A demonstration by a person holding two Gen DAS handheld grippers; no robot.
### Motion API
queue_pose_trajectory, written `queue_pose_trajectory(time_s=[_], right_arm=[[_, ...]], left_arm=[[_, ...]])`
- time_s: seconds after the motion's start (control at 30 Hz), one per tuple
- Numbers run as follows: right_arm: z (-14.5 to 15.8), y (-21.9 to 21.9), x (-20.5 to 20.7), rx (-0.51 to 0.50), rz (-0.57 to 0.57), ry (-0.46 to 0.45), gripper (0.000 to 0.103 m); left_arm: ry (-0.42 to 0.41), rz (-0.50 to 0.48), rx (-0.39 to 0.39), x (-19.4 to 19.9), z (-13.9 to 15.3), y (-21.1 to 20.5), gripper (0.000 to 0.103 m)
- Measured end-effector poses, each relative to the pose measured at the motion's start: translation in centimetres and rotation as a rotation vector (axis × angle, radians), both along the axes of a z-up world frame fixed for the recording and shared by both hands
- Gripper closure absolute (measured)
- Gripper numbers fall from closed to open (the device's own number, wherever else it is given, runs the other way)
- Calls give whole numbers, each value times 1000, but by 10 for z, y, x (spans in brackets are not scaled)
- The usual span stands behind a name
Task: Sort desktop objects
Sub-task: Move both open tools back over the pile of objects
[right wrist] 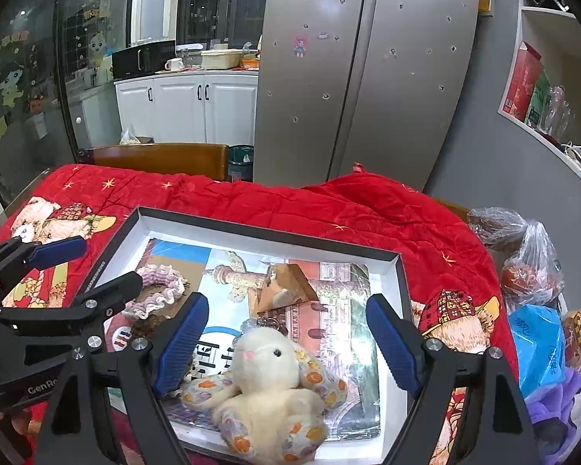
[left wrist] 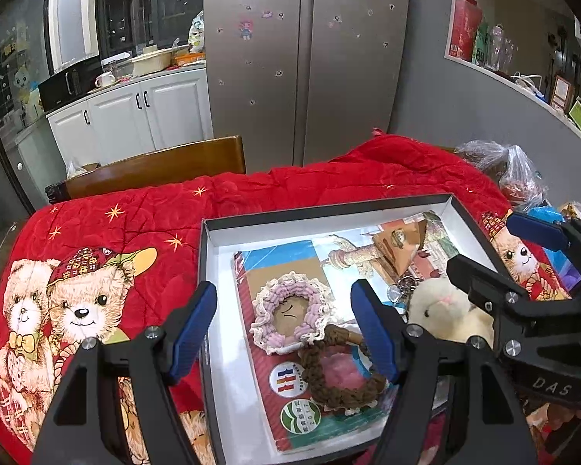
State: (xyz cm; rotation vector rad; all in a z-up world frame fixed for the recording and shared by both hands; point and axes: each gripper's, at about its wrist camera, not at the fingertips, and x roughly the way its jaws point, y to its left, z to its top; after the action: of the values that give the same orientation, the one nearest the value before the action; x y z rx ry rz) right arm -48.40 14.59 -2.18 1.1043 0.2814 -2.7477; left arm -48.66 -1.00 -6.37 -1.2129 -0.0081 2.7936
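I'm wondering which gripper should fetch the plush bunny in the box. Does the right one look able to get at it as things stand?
Probably yes. The right gripper is open, and the plush bunny lies on top of the books between its fingers, nothing over it. The left gripper sits off to the side.

One plush rabbit (right wrist: 271, 383), one crocheted doll (left wrist: 290, 310) and two booklets (right wrist: 341, 294) fill one shallow box (right wrist: 251, 228).

Left gripper (left wrist: 284, 333) and right gripper (right wrist: 286, 343) both angle downward side by side, jaws spread, gripping nothing
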Motion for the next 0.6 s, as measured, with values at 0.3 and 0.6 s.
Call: queue_pose_trajectory(time_s=[0.3,0.6], right_arm=[[43,9,39,-55,-17,52,17],[84,28,104,-97,-70,101,17]], left_arm=[[62,-27,50,55,55,5,30],[199,-46,29,147,119,5,18]])
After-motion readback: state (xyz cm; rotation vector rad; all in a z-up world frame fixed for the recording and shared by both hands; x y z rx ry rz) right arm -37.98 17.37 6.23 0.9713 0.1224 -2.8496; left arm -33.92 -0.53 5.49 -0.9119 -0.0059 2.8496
